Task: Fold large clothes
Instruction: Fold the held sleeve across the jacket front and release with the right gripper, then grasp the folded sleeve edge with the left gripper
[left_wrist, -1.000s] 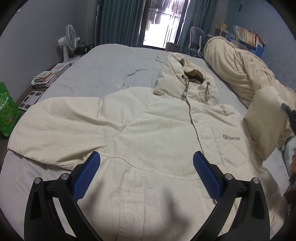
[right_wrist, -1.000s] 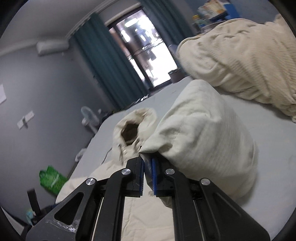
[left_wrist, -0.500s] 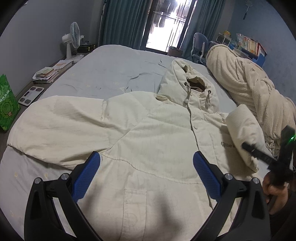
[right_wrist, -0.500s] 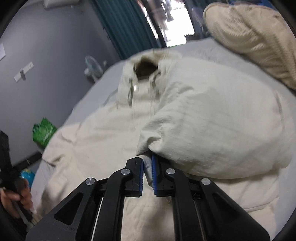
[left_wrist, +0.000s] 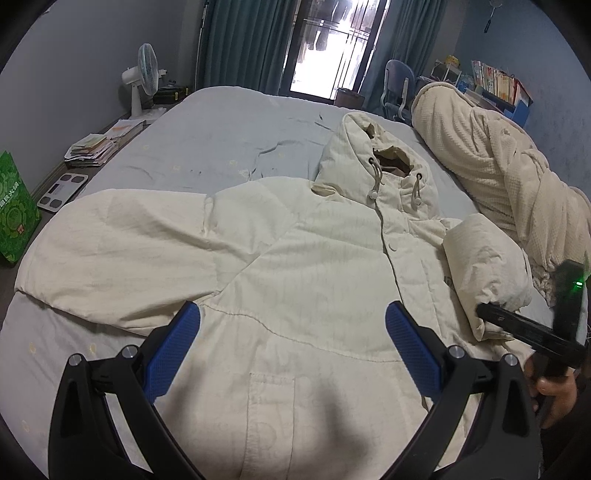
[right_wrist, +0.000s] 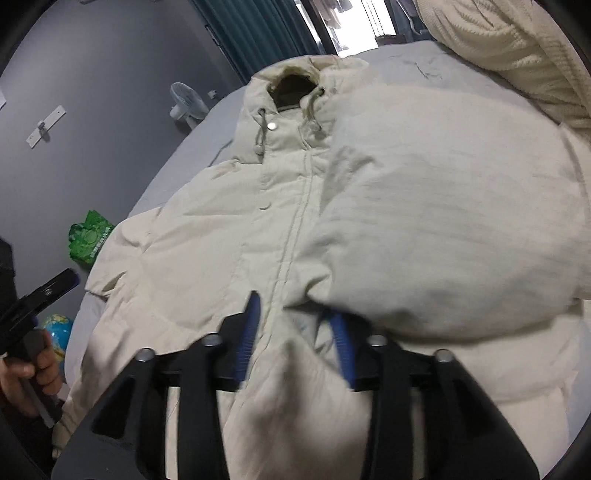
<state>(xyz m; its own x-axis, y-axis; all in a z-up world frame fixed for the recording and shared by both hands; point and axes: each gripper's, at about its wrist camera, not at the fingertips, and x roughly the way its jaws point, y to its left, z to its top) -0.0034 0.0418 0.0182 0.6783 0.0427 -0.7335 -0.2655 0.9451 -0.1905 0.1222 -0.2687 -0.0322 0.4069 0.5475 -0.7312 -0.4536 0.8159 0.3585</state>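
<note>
Cream jacket (left_wrist: 303, 266) lay on the bed (left_wrist: 229, 125), 1 sleeve (right_wrist: 443, 206) folded over. Left gripper (left_wrist: 291, 343) jaws stood wide, empty; right gripper (right_wrist: 295, 332) jaws were parted, holding nothing.

Open sheet (left_wrist: 229, 122) across the upper middle of the left wrist frame, bare behind the hood (left_wrist: 369, 155). Blocked at right by the rolled blanket (left_wrist: 498, 166) along the bed edge, with the folded sleeve (left_wrist: 484, 266) bulging just before it. Flat, unobstructed jacket (left_wrist: 295, 295) front at centre; fan (left_wrist: 142, 81), papers (left_wrist: 92, 147) and green bag (left_wrist: 14, 218) crowding the left floor.
</note>
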